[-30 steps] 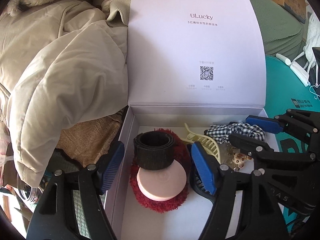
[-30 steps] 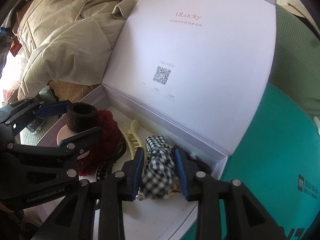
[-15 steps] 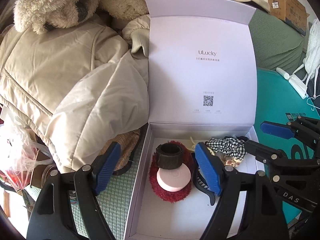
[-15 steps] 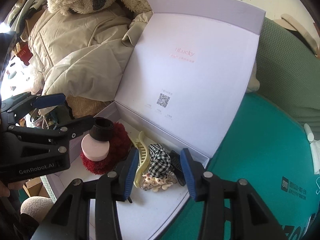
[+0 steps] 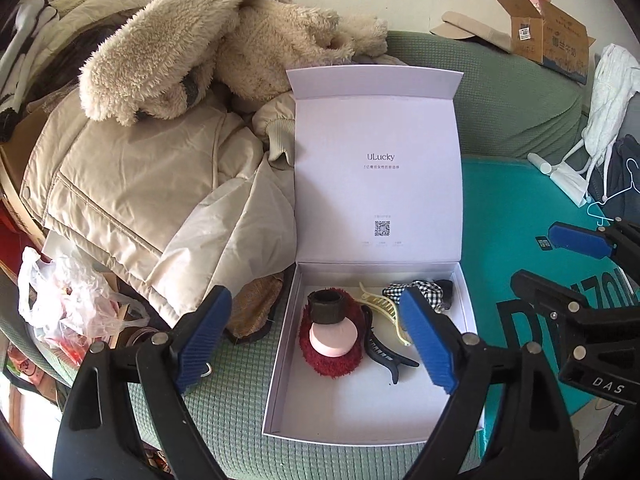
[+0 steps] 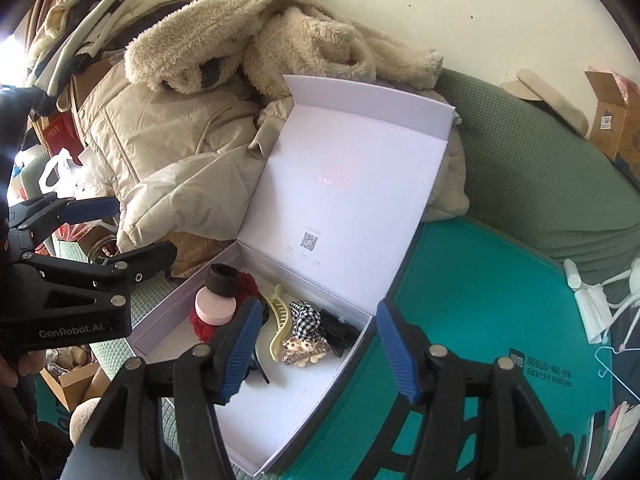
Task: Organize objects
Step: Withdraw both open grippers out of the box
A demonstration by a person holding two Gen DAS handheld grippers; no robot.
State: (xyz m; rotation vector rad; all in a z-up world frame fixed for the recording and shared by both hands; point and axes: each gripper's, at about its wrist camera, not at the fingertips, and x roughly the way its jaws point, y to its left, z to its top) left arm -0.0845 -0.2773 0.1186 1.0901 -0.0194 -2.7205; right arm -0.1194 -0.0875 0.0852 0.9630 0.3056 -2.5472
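Observation:
A white box (image 5: pixel 280 364) sits on the sofa with its lid standing up. Inside lie a red fuzzy scrunchie (image 5: pixel 332 366), with a pink round puff (image 5: pixel 334 340) and a black band (image 5: pixel 327 306) on top of it. Beside them are a cream claw clip (image 5: pixel 384 308), a black claw clip (image 5: pixel 380 350) and a checked scrunchie (image 6: pixel 306 320). My left gripper (image 5: pixel 314 295) hangs above the box, its jaws opening with nothing between them. My right gripper (image 6: pixel 318 306) hangs over the box's right side, also opening and empty.
A beige padded jacket (image 5: pixel 140 200) and a fleecy cream coat (image 5: pixel 180 52) are piled left of the box. A teal mat (image 5: pixel 520 220) lies to its right on the green sofa (image 5: pixel 512 92). A plastic bag (image 5: pixel 64 300) sits at far left, a cardboard carton (image 5: pixel 548 36) at the back right.
Both grippers rose and drew back from the box, and their jaws widened. The right gripper let go of the checked scrunchie, which now lies in the box.

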